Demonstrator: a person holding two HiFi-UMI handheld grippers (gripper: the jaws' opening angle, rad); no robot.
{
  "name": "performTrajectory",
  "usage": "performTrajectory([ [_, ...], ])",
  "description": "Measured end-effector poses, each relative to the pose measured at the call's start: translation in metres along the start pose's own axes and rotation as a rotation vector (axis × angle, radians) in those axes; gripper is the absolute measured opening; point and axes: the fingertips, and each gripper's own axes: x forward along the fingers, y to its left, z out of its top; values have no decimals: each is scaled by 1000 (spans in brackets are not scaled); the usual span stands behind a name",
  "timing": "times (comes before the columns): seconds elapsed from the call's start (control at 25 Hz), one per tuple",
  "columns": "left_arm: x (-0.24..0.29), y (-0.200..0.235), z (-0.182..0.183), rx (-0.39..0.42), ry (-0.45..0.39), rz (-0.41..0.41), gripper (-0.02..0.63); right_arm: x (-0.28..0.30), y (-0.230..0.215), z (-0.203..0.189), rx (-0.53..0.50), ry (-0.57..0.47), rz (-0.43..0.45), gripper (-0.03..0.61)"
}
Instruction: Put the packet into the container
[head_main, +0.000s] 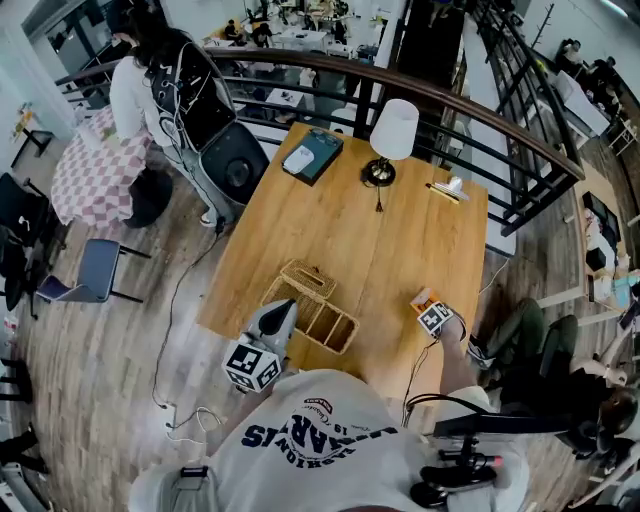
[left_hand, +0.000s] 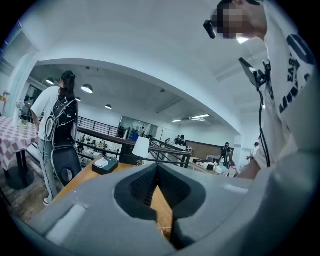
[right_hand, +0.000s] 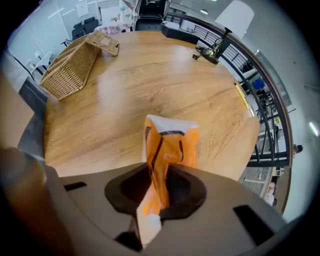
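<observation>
Jaws: right gripper (right_hand: 159, 187) pinched on packet (right_hand: 170, 142); left gripper (left_hand: 156, 170) closed, empty | packet: over table (head_main: 380, 230) near right edge; basket (head_main: 340, 322) well apart, by near edge | handling: likely light, soft, slippery; best gripped at a flat sealed end

The crumpled orange-and-white packet (right_hand: 170, 145) stands upright, pinched at its lower end, well apart from the open-lidded wicker container (right_hand: 72, 65).
</observation>
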Motion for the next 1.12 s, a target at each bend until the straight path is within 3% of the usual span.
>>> performTrajectory([
  [0.04,-1,0,0,0,-1,0,3,0,2,-2,18,10,4,47],
  [0.16,-4,2,0,-4,-10,3,4,-3,6,-6,65,-2,14,18],
  [0.56,-5,4,-7,8,-23,-18,5,-81,5,18,70,-153,-33,11],
  [1.12,12,-23,-14,41,2,-146,5,-286,52,90,61,-408,-138,11],
])
